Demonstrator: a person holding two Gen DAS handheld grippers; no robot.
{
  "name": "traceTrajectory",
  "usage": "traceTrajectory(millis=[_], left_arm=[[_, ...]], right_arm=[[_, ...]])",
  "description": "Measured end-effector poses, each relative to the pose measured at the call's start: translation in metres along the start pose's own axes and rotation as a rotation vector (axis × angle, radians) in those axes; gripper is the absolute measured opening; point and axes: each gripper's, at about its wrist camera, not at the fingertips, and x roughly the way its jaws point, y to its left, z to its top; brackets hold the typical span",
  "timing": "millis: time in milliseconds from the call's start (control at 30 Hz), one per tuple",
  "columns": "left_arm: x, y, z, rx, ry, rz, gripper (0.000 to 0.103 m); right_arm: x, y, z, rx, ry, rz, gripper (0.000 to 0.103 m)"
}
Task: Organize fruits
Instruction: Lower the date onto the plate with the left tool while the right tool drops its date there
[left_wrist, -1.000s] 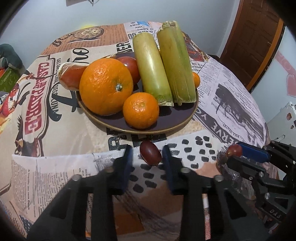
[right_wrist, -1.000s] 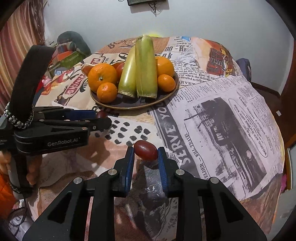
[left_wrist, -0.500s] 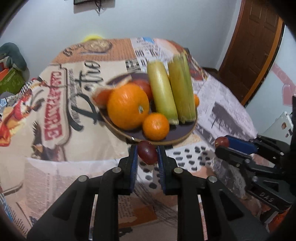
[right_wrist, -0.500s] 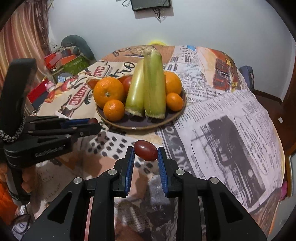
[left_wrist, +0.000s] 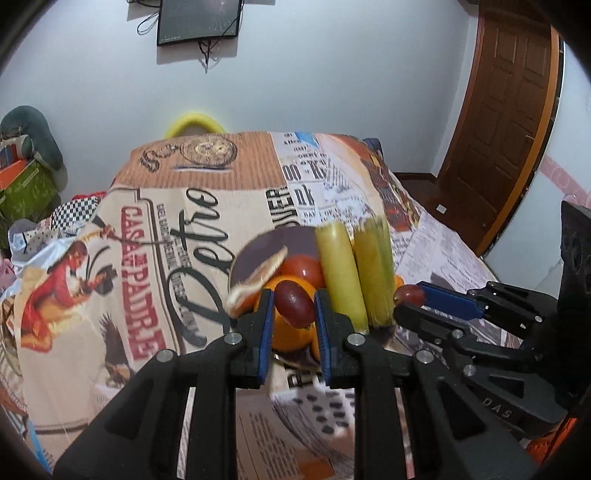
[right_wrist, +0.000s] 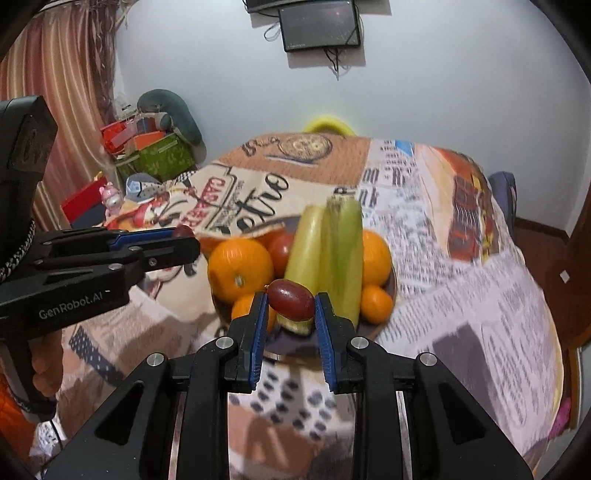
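Note:
My left gripper is shut on a dark red grape and holds it in the air in front of the fruit plate. My right gripper is shut on another dark red grape, also lifted before the plate. The dark plate holds a large orange, small oranges, a tomato and two green corn cobs. Each gripper shows from the side in the other view, the left gripper and the right gripper.
The table wears a newspaper-print cloth. A yellow chair back stands behind the far edge. Boxes and clutter sit at the left by a curtain. A brown door is at the right. A screen hangs on the wall.
Both grippers have risen from the table with their grapes. The left gripper closed on its grape, which lay on the cloth a second ago. The plate now sits behind the fingertips.

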Motion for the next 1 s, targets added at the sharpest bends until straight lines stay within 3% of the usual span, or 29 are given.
traceTrajectory(millis=[200,367,767,933,1000], left_arm=[[0.020,0.005,0.014,0.014,0.007,0.003,0.021],[0.046,0.013,0.016,0.005,0.061,-0.004,0.021],[0.064,0.007,0.017,0.037,0.071,0.001,0.021],[0.064,0.007,0.015,0.030,0.086,-0.015,0.029],[0.063,0.007,0.014,0.035,0.084,-0.009,0.029]], right_arm=[[0.019,0.002,0.010,-0.022,0.006,-0.005,0.024],[0.036,0.004,0.009,-0.029,0.041,0.004,0.024],[0.049,0.011,0.005,-0.058,0.063,0.014,0.024],[0.049,0.010,0.003,-0.061,0.062,0.001,0.024],[0.050,0.008,0.002,-0.049,0.071,-0.006,0.030]])
